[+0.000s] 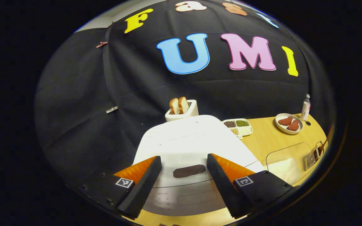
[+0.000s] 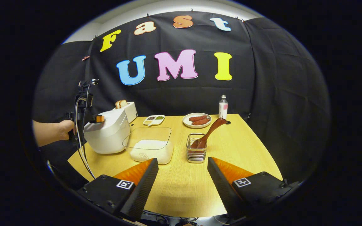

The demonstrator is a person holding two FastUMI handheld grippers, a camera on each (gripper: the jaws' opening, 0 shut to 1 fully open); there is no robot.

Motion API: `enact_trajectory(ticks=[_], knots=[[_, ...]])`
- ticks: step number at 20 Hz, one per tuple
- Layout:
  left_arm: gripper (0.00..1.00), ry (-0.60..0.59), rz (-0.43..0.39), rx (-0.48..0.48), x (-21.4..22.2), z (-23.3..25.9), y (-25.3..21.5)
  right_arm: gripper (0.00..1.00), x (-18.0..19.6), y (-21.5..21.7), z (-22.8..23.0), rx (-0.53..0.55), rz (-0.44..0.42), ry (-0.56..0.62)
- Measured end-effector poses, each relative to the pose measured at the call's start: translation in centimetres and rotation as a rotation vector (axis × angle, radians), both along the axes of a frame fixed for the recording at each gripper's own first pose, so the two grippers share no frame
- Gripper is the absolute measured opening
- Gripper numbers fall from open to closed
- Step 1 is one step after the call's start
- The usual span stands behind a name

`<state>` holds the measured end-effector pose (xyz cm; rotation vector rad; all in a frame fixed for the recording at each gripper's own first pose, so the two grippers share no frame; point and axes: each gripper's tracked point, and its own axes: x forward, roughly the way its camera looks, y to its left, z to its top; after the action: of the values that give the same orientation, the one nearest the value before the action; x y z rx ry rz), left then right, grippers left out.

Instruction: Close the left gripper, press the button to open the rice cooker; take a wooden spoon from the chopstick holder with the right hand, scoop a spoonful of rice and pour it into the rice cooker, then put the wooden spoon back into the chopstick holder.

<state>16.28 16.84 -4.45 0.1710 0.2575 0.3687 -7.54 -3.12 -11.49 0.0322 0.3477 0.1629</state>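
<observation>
Black cloth hangs behind a yellow wood table point(image 2: 231, 147).

Right gripper view, left to right: at 9 o'clock a hand point(image 2: 62, 129) holds the left gripper point(image 2: 96, 119) up by the top of the white rice cooker point(image 2: 107, 133); can't tell from here if its fingers are apart or together. Lid is down. Toaster w/ bread point(image 2: 127, 110) sits just behind the cooker. Next, a clear box of rice point(image 2: 151, 149) is just beside the cooker, w/ a small tray of beans point(image 2: 154, 119) behind it. Near the middle stands the wire chopstick holder point(image 2: 196, 152), wooden spoon point(image 2: 208, 131) inside, handle leaning to 1 o'clock. Plate of red food point(image 2: 197, 120) and a bottle point(image 2: 223, 107) sit at the back. At 6 o'clock the right gripper point(image 2: 182, 175) hangs over bare table, fingers wide apart, holding nothing.

Left gripper view: left gripper point(image 1: 184, 179) has fingers wide apart too, over the cooker lid. Dark button point(image 1: 189, 171) sits between them, not touched. Rice box is at 4 o'clock.
</observation>
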Motion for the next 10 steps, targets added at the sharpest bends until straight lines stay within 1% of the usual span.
enact_trajectory(ticks=[1, 2, 3, 4, 6, 8, 10], knots=[[1.0, -0.011, -0.005, -0.078, 0.1, -0.2, 0.0, 0.99, -0.2, 0.5, 0.0, -0.006, 0.001, -0.001], [0.98, -0.027, 0.007, -0.179, 0.0, -0.3, -0.1, 0.99, -0.2, 0.8, -0.1, -0.007, 0.0, 0.001], [0.98, -0.026, 0.004, -0.209, 0.3, -0.2, 0.1, 0.99, -0.1, 1.3, -0.4, -0.004, 0.001, 0.007], [0.99, 0.02, -0.004, -0.188, 0.2, -0.8, 0.0, 0.99, -0.1, 1.8, -0.5, -0.004, 0.001, 0.011], [1.0, 0.06, -0.023, -0.147, 0.2, -1.1, -0.2, 0.99, 0.0, 2.5, -0.6, -0.005, -0.001, 0.009], [1.0, 0.044, -0.031, -0.143, 0.8, -0.8, -0.5, 0.99, -0.1, 3.2, -1.0, -0.007, -0.002, 0.01], [1.0, 0.048, -0.047, -0.132, 0.5, -0.9, -0.5, 0.99, 0.0, 3.8, -1.1, -0.001, -0.013, 0.004]])
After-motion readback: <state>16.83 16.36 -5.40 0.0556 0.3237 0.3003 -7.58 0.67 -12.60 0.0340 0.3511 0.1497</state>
